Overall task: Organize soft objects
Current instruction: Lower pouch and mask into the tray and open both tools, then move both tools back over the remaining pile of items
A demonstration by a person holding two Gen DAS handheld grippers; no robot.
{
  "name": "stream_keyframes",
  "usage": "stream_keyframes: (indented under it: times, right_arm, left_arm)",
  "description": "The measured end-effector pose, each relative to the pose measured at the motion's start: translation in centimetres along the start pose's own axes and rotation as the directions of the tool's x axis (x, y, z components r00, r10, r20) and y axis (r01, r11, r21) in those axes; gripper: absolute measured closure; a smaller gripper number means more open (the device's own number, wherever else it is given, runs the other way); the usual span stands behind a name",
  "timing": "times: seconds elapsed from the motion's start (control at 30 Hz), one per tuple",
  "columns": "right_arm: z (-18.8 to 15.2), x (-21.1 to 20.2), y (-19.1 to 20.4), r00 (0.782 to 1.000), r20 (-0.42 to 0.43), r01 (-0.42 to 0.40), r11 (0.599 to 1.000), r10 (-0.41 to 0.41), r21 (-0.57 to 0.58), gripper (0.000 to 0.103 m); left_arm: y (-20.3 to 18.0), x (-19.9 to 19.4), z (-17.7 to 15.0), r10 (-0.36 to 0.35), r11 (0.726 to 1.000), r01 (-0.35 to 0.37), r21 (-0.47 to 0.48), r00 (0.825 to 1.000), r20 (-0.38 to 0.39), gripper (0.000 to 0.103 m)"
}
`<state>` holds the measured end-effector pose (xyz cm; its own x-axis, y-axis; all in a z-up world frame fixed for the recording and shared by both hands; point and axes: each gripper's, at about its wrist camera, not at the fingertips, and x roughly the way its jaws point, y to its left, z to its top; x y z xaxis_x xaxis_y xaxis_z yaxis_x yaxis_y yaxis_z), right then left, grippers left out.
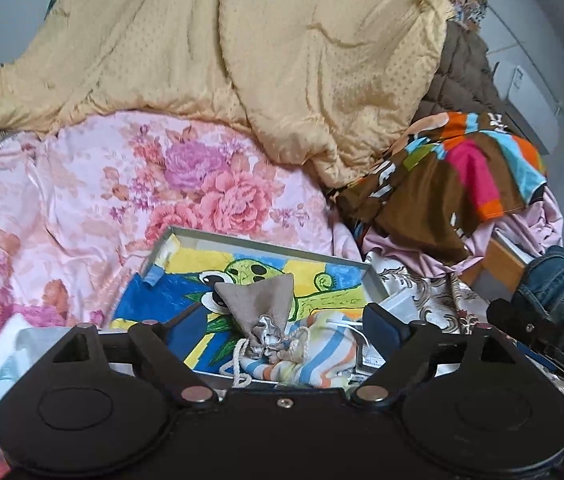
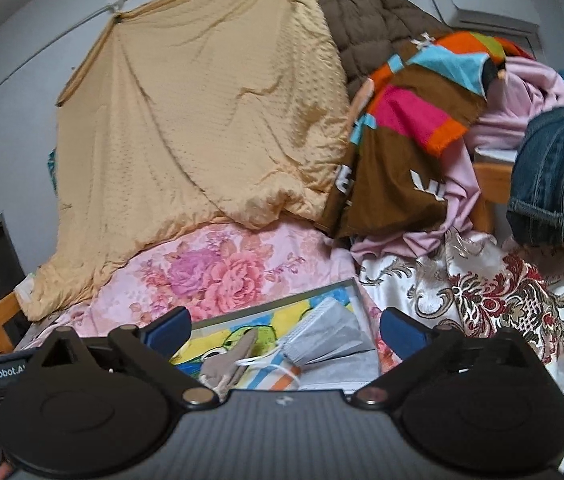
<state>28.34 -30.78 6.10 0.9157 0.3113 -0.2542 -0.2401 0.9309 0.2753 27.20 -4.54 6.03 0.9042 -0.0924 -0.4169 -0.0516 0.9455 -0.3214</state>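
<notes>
Left wrist view
- Left gripper (image 1: 282, 330): jaws spread wide, nothing between the blue pads; it hangs above the near edge of the tray.
- Tray (image 1: 373, 278): shallow grey box lying on the bed, lined with a cartoon towel (image 1: 186, 280) in blue, yellow and green.
- Drawstring pouch (image 1: 260, 304): taupe cloth, lying in the tray on the towel, its gathered mouth and cord toward the camera.
- Striped cloth (image 1: 313, 354): pastel stripes, bunched in the tray's near right corner, touching the pouch's mouth.
- Floral sheet (image 1: 94, 200): pink, covers the bed behind and left of the tray.
- Yellow quilt (image 1: 242, 52): hung up behind the bed, its lower edge resting on the sheet.
- Colourful towel (image 1: 453, 184): brown with pink, orange and blue bands, heaped at right on a pink cloth (image 1: 521, 224).
- Jeans (image 1: 557, 280): folded denim at the right edge.

Right wrist view
- Right gripper (image 2: 283, 330): jaws fully apart and empty, over the tray's (image 2: 351, 292) near side.
- Face mask (image 2: 327, 334): grey, pleated, lying in the tray between the fingers, touching neither.
- Pouch (image 2: 226, 360): seen in part, left of the mask, in the tray.
- Brocade cloth (image 2: 493, 300): white with gold and red scrollwork, just right of the tray.
- Brown padded jacket (image 2: 365, 28): behind the colourful towel (image 2: 409, 120).
</notes>
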Motion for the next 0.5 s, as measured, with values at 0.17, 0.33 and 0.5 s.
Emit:
stream_keyframes:
  times: [0.17,0.33,0.5]
  right_arm:
    - [-0.6,-2.3,1.9,1.0,0.01,-0.022,0.999,0.022,-0.032,0.0]
    - [-1.8,-4.0,3.4,0.999,-0.012,-0.048,0.998,0.047,-0.047,0.0]
    - [-3.1,-5.5,4.8,0.998,-0.036,-0.053,0.996,0.051,-0.073,0.0]
  left_arm:
    - [0.2,-3.7,-0.6,0.004,0.999,-0.005,0.046,1.0,0.031,0.009]
    - [0.7,-6.8,-1.6,0.005,0.996,-0.009,0.084,0.999,0.05,0.006]
    - [1.9,-9.2,-2.4,0.006,0.998,-0.009,0.065,0.998,0.057,0.002]
